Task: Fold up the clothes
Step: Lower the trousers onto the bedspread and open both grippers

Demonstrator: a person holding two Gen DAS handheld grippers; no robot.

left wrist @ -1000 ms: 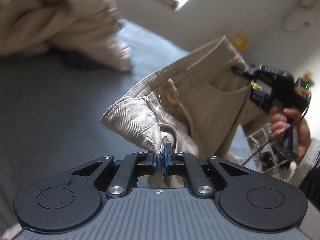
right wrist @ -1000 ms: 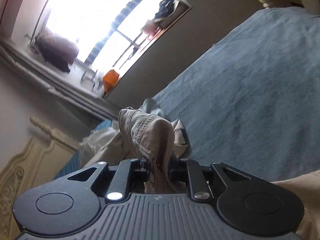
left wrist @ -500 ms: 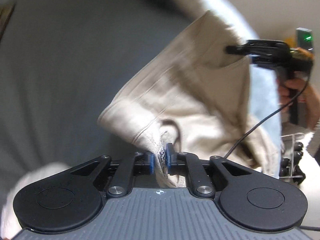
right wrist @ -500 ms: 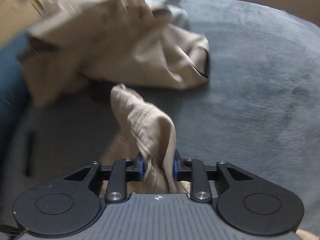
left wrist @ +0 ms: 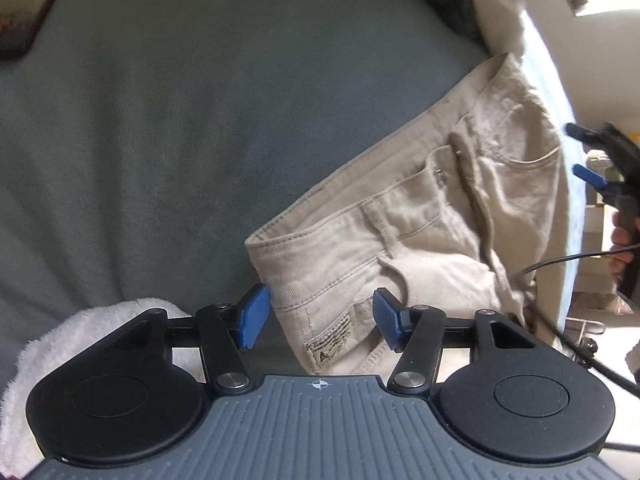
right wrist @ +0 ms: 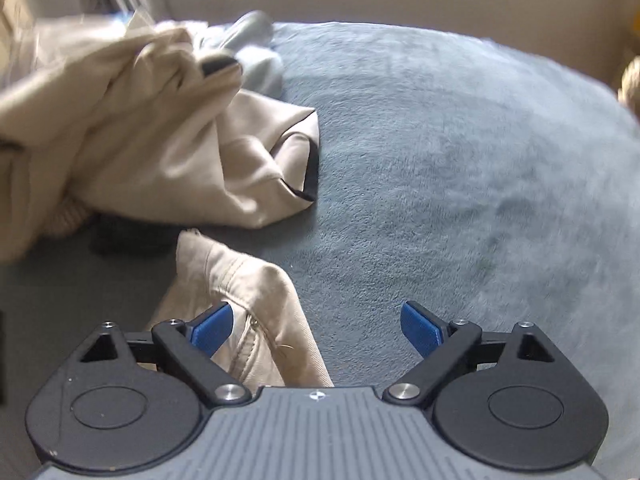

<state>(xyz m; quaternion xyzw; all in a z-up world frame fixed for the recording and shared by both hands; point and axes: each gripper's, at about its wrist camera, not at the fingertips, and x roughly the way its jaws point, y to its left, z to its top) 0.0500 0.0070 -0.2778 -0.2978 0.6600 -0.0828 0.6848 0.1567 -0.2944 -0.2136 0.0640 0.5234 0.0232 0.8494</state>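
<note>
Trousers (left wrist: 400, 216) of beige cotton serve as the reference item. They lie on the grey-blue blanket (left wrist: 160, 140) of a bed, waistband uppermost in the left wrist view, with a front pocket, a belt loop and a woven label visible near the waistband corner.

Left gripper (left wrist: 316, 322) — jaws released and spread wide. The waistband corner of the trousers sits between the two blue pads (left wrist: 252, 316) without being clamped; the left-hand pad is at the fabric edge, and contact cannot be confirmed.

Right gripper (right wrist: 316, 328) — jaws likewise released and spread wide. In the right wrist view, the opposite end of the trousers (right wrist: 248, 308) rises in a bunched fold just beside the left-hand blue pad (right wrist: 212, 326); the other pad stands clear over bare blanket (right wrist: 460, 160). In the left wrist view the same right gripper (left wrist: 596, 160) appears beyond the far edge of the trousers, held by a hand (left wrist: 624, 240), with a black cable (left wrist: 560, 260) trailing from it.

Other items relative to the trousers:
- A heap of beige garments (right wrist: 140, 132) lies on the blanket beyond the trousers, near but apart, with a pale blue-grey piece (right wrist: 256, 60) behind it.
- A white fleecy cloth (left wrist: 60, 360) lies beside the waistband corner, partly under the left gripper body.
- A dark flat object (left wrist: 24, 12) lies well apart, at the far corner of the blanket; its type cannot be determined.
</note>
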